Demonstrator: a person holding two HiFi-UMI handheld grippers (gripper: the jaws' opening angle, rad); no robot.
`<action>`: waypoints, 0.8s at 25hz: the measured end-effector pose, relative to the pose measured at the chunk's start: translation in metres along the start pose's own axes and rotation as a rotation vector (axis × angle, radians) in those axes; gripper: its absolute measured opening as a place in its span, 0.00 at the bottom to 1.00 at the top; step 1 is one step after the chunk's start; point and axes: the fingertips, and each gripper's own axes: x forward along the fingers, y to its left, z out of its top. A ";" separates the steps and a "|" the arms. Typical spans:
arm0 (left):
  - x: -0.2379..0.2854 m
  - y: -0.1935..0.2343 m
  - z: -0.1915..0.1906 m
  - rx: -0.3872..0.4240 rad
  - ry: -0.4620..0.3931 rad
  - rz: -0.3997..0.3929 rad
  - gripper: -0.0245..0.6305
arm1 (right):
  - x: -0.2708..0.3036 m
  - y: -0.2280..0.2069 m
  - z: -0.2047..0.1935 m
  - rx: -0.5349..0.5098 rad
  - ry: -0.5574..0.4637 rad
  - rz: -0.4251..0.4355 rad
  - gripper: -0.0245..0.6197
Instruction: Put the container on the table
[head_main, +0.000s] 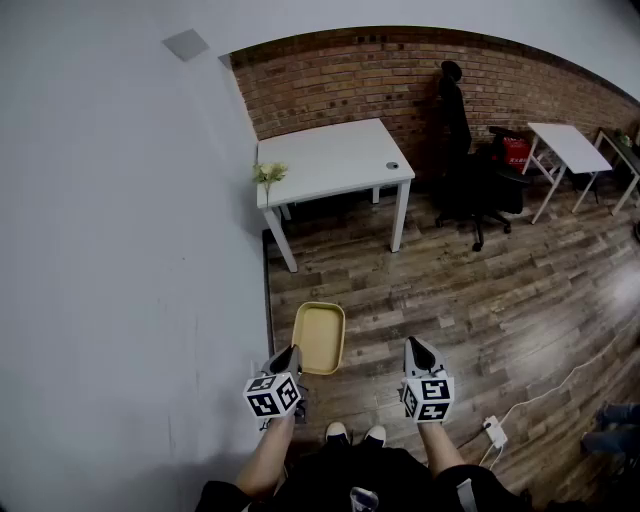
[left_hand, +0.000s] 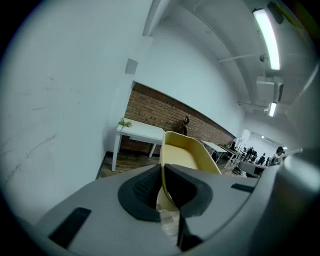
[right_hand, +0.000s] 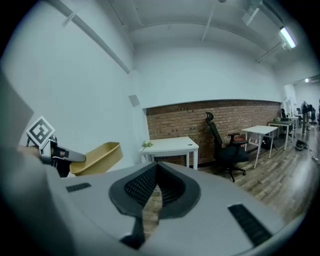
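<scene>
Yellow plastic rim, pinched between the closed jaws of the left gripper: this is how we hold the container, a shallow tray with rounded corners, by its near short edge. Right gripper: jaws together with nothing between them, carried beside the container and not touching it.

Container, contents: none visible. The head view shows a plain, bare bottom.

Container, position: in the air above the wooden floor, well short of the desk, out in front of the desk and roughly in line with its left end.

Desk: white, on straight legs, set in the corner where the white wall meets the brick wall. It carries a small sprig of flowers at its left corner and a round dark port near its right edge.

Right of the desk: a black office chair. Farther right of the desk: a second white table.

Task status, as we judge it: the pick-up is done, and the container is lifted and firmly held. We have yet to carry it to the desk, lower it flat onto the open top between sprig and port, and release it.
</scene>
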 end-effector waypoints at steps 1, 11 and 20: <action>0.000 0.001 0.001 -0.004 0.002 -0.005 0.08 | 0.002 0.004 0.001 -0.001 -0.002 0.003 0.07; 0.004 -0.003 -0.003 -0.015 0.016 -0.045 0.08 | 0.003 0.015 0.003 0.045 -0.015 0.010 0.08; 0.018 -0.018 -0.002 -0.005 0.005 -0.044 0.08 | -0.002 -0.002 -0.001 0.045 -0.007 -0.004 0.08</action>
